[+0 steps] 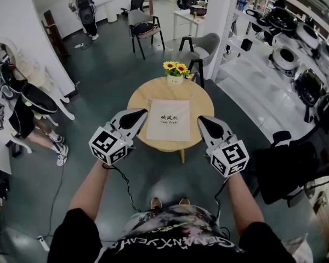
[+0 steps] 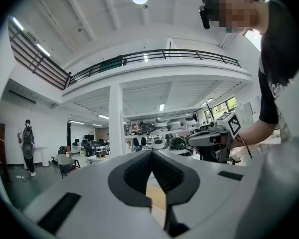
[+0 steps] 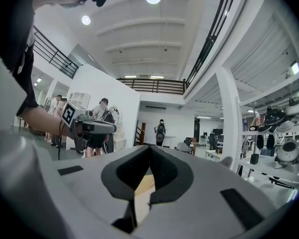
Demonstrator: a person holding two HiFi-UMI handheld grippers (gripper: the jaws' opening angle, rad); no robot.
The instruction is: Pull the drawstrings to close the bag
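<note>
- Bag [image 1: 168, 119]: dark print in its middle, a line of Chinese characters, "吹风机", above the English words "Hair Dryer"
- Shirt [image 1: 170, 244]: a row of white capital letters across the chest, seen upside down and too warped to read surely

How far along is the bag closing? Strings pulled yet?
Done: nothing visible. The bag lies flat on the round table, and its drawstrings cannot be made out. In hand: nothing. The left gripper and right gripper are both shut and empty, hovering either side of the bag, apart from it. Left: open the jaws, grip the strings, pull them.
</note>
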